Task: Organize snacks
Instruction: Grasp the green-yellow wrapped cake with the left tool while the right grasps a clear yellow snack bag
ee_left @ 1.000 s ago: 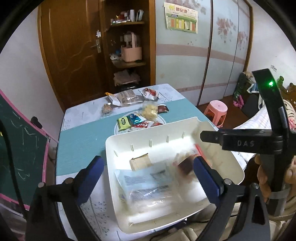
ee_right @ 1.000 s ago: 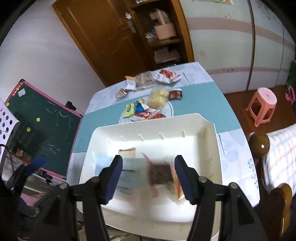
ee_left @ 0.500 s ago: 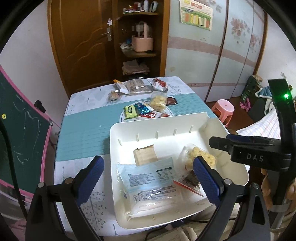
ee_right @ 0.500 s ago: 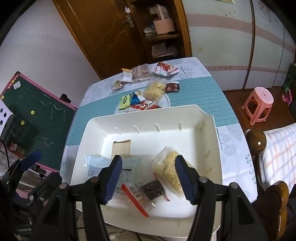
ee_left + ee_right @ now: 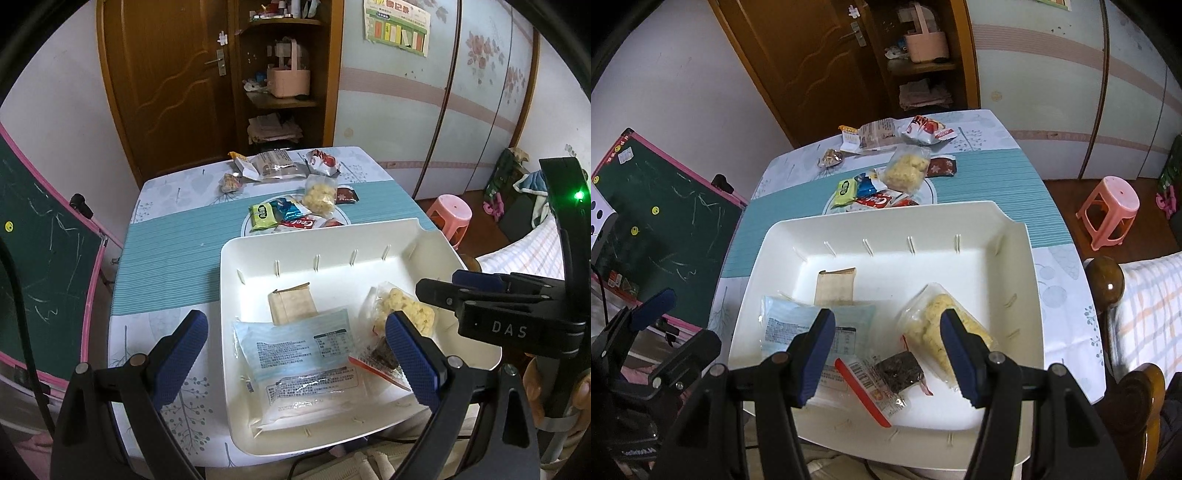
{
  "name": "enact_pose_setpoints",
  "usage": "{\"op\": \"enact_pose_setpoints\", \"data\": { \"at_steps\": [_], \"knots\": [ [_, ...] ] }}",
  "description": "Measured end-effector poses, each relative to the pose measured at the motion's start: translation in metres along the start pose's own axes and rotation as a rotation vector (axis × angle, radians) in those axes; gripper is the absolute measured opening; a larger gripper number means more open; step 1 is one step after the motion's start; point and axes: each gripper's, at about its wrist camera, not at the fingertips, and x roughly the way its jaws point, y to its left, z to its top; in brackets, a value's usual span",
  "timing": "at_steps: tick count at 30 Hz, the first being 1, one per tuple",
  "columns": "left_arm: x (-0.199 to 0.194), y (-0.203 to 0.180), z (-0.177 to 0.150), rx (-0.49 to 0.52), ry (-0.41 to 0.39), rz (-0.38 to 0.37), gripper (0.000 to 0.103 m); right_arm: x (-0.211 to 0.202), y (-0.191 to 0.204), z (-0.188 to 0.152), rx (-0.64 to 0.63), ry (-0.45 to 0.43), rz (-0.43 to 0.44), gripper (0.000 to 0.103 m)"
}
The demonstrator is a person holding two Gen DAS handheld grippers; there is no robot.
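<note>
Desk [image 5: 166, 236] with teal runner [image 5: 177, 254]. White tray [image 5: 436, 251] near the front. Plate [image 5: 245, 225] and loose snacks [image 5: 280, 166] behind.

Plate [image 5: 245, 225] mostly hidden under snack packets [image 5: 291, 214]

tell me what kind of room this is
Most likely a room in a home, perhaps a bedroom or living space: a floral wardrobe, a wooden door, a cluttered shelf and a table of snacks.

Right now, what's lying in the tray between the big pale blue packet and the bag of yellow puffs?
A small dark snack in a clear wrapper with a red strip, seen best in the right wrist view.
</note>
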Motion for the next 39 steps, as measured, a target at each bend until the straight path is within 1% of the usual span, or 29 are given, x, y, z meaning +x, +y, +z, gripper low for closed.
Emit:
{"op": "enact_pose_setpoints", "data": {
  "at_steps": [9,14,19,24,26,30,32,36,39],
  "knots": [
    [0.014,0.003,-0.002,-0.014,0.041,-0.006,0.097,0.009,-0.001,-0.001,-0.005,0.027,0.005,0.06],
    [0.022,0.009,0.004,-0.021,0.051,0.0,0.097,0.015,-0.004,0.003,0.0,0.042,0.007,0.06],
    [0.029,0.018,0.021,-0.045,0.027,0.049,0.097,0.018,-0.008,0.011,0.008,0.04,0.001,0.06],
    [0.031,0.024,0.045,-0.048,0.007,0.05,0.096,0.013,-0.01,0.028,0.01,0.028,0.009,0.06],
    [0.031,0.025,0.058,-0.036,-0.01,0.06,0.097,0.008,-0.007,0.041,-0.009,0.014,0.006,0.06],
    [0.025,0.027,0.088,0.003,-0.057,0.093,0.096,-0.012,0.004,0.074,-0.085,-0.04,-0.034,0.06],
    [0.022,0.029,0.107,0.016,-0.085,0.113,0.096,-0.024,0.008,0.096,-0.116,-0.066,-0.042,0.06],
    [0.015,0.033,0.146,0.038,-0.14,0.149,0.097,-0.049,0.011,0.14,-0.135,-0.122,-0.046,0.06],
    [0.015,0.034,0.179,0.06,-0.178,0.199,0.097,-0.065,0.012,0.175,-0.139,-0.165,-0.04,0.06]
  ]
}}
